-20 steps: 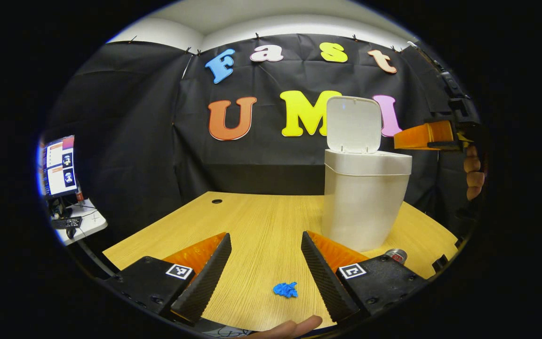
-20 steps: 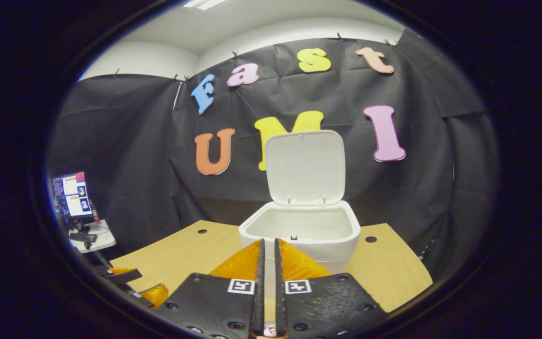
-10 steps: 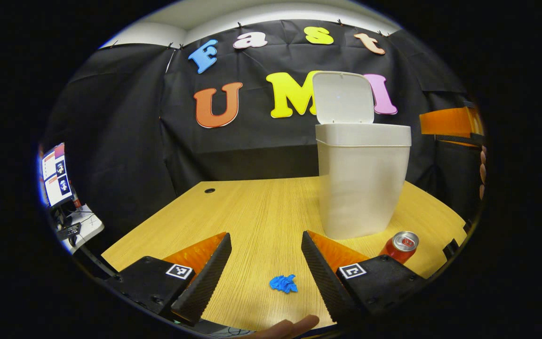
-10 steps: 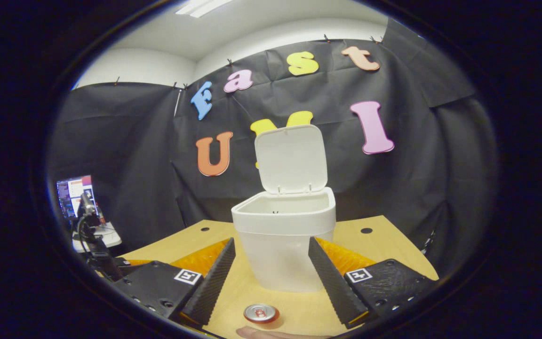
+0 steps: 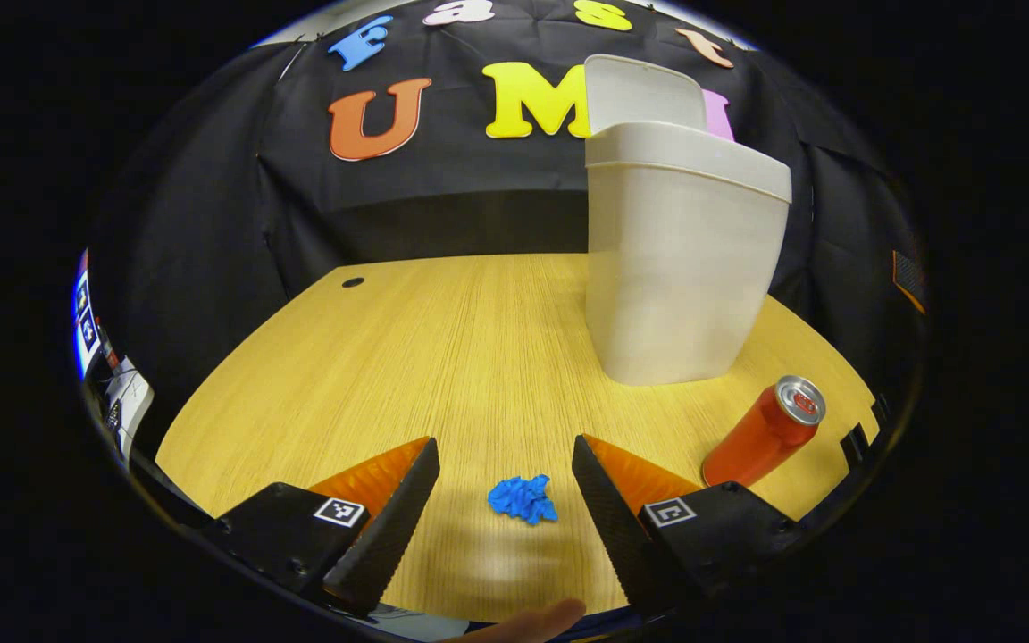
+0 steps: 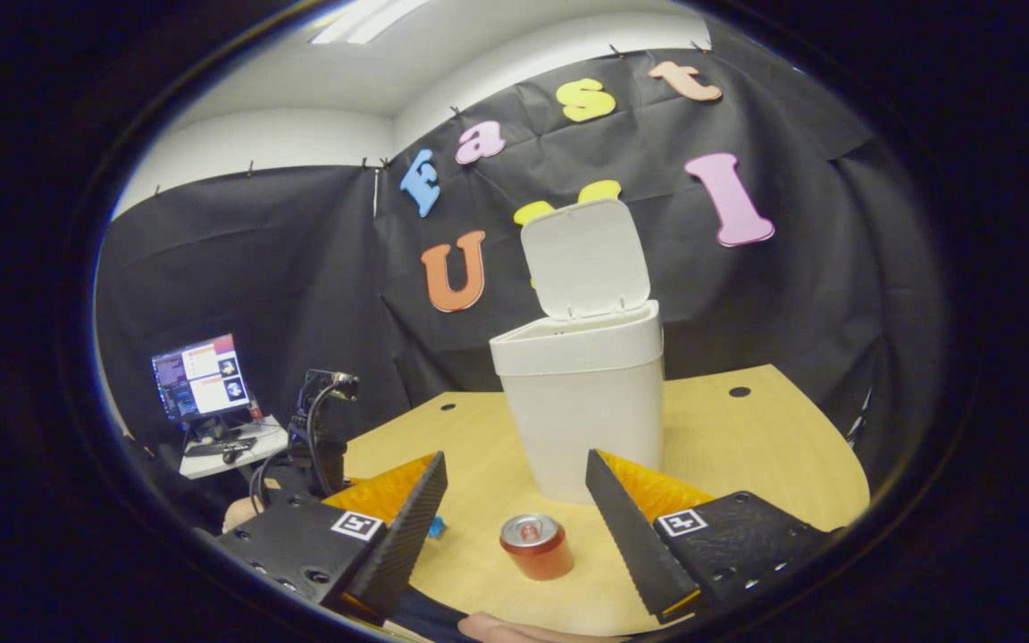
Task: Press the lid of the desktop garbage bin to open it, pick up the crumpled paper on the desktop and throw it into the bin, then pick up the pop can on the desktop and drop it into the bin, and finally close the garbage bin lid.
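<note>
We see the left gripper (image 5: 504,482) spread wide and empty, low in the left gripper view; the paper (image 5: 522,498) lies on the desk (image 5: 443,357) between its fingers, untouched. The bin (image 5: 680,259) stands upper right, lid (image 5: 644,94) up; the can (image 5: 765,430) stands lower right. In the right gripper view, the right gripper (image 6: 514,509) is equally wide and empty, with the can (image 6: 536,546) between its fingers at bottom centre.

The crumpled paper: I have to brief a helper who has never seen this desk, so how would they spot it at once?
Start at the tall white bin with its lid raised on the wooden desk. Come toward the desk's near edge, left of the upright red pop can, between the open left gripper fingers. The crumpled paper is the small, low, bright blue wad lying flat there.
</note>
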Tool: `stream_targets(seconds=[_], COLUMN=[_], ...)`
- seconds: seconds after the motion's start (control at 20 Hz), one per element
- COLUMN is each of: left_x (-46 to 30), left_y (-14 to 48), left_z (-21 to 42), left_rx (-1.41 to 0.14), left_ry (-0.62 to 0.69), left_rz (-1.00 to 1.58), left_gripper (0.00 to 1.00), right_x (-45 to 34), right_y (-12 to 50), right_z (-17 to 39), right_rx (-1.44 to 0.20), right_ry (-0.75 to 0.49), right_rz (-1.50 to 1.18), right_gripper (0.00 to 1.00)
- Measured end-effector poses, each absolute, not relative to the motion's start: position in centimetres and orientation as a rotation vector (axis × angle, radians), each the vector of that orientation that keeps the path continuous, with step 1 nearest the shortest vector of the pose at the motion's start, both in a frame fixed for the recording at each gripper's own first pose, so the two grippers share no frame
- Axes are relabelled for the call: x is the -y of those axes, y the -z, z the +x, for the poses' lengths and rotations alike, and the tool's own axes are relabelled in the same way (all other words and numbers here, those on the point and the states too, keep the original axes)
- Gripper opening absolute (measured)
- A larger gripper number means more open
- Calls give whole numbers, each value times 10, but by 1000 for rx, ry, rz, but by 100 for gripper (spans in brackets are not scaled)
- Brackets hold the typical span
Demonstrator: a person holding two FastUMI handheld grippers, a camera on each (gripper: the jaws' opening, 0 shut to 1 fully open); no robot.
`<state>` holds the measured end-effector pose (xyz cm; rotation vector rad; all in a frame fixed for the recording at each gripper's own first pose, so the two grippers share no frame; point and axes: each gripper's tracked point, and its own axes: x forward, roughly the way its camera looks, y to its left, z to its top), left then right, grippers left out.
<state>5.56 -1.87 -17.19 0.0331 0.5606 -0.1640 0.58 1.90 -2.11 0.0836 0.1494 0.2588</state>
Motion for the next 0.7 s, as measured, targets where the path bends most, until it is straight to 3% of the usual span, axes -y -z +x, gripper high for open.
stream_targets(seconds=[0.2, 0.4, 0.45, 0.7], left_x=[30, 28, 25, 30], left_y=[199, 214, 216, 228], left_z=[58, 59, 59, 60], left_rx=[-623, -660, -667, -709], left_ry=[245, 240, 247, 271], left_rz=[51, 65, 63, 64], left_gripper=[96, 91, 89, 70], right_x=[-22, -27, -26, -28], right_y=[35, 49, 53, 64], right_z=[4, 6, 8, 9], right_rx=[-165, -186, -198, -212], right_ry=[-242, -197, -168, -76], right_rz=[13, -53, -76, -129], right_gripper=[95, 92, 96, 92])
